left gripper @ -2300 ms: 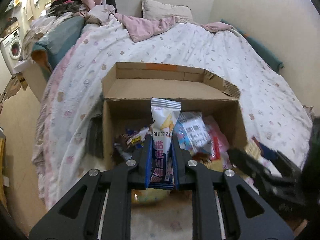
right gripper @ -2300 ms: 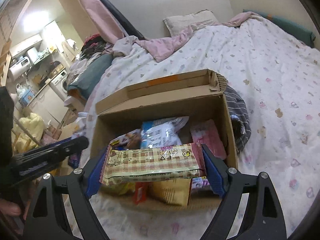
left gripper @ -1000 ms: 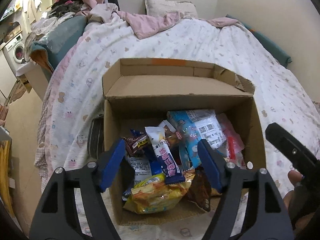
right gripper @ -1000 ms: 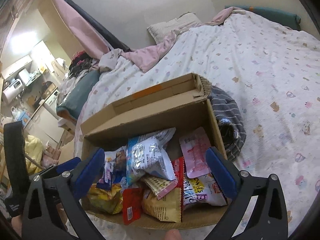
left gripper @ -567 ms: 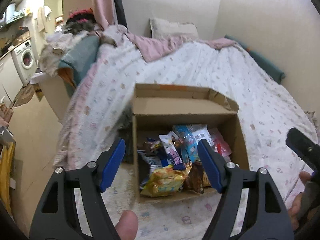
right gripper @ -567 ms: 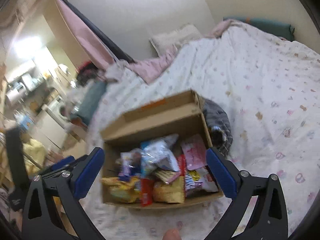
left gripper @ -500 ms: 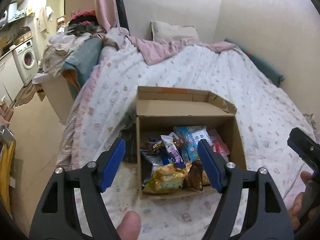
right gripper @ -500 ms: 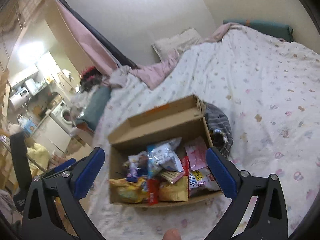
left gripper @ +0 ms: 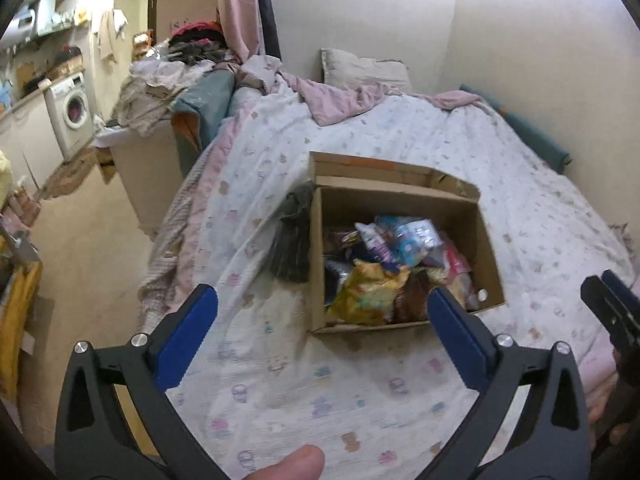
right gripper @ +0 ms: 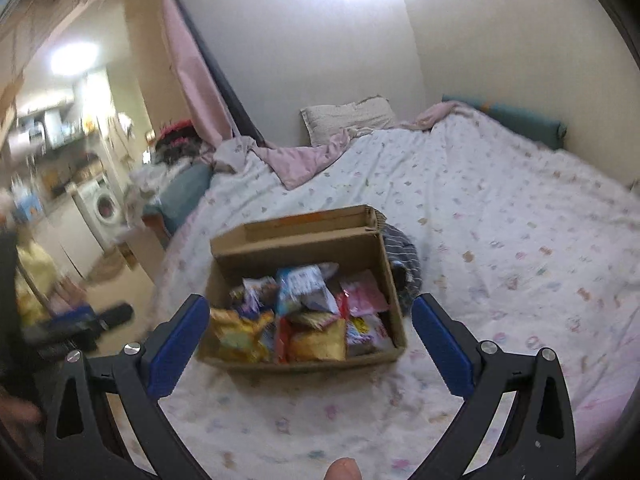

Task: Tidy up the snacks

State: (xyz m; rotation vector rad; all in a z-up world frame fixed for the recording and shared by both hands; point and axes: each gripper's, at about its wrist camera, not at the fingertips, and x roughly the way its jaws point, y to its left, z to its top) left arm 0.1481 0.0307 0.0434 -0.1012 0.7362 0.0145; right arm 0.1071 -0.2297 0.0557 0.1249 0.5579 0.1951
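My left tongs (left gripper: 322, 334) have just spread wide, empty; right tongs (right gripper: 310, 340) gape too, cardboard box (left gripper: 400, 196) of snack packets (right gripper: 304, 320) on bed (left gripper: 400, 380).

We look down on the cardboard box (left gripper: 400, 240) from just off its near edge in both wrist views (left camera from the box's left, right camera (right gripper: 304, 292) from its right), sharing box, bed and pillow behind.

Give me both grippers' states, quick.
Left gripper: open, empty, jaws just widened.
Right gripper: open, empty.
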